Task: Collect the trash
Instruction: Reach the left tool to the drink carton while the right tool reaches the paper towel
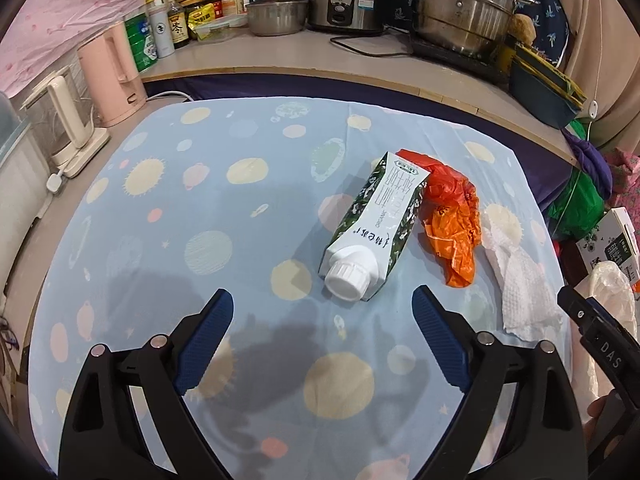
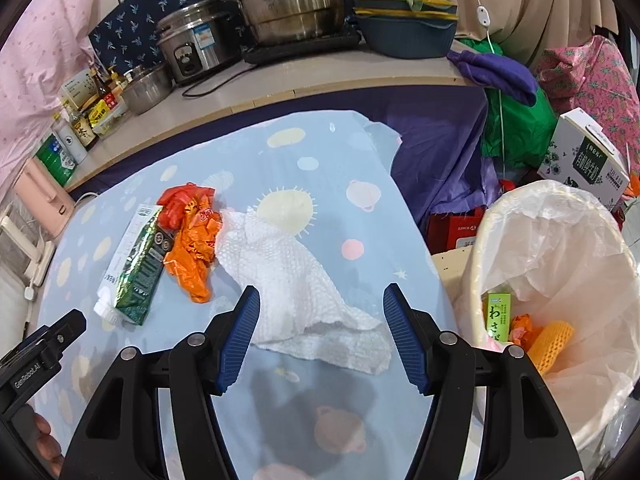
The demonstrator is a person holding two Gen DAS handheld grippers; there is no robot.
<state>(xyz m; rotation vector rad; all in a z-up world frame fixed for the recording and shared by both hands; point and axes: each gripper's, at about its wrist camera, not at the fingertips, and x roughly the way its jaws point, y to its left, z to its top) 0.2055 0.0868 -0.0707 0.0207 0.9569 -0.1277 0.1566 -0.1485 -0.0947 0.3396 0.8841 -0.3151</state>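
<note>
On the desk (image 1: 168, 208) under its blue spotted cloth, the left wrist view shows a milk carton (image 1: 374, 226) lying on its side, white cap toward the camera, with an orange plastic bag (image 1: 454, 216) touching its far side and a white paper towel (image 1: 520, 280) just beyond. The left claw (image 1: 323, 306) hangs spread wide above the cloth, nothing between its pads.

From the right wrist view, the right claw (image 2: 322, 302) is spread over the paper towel (image 2: 296, 276), its pads not pressing it. A lined trash bin (image 2: 568, 280) stands beside the desk, holding a green box and orange scraps.
</note>
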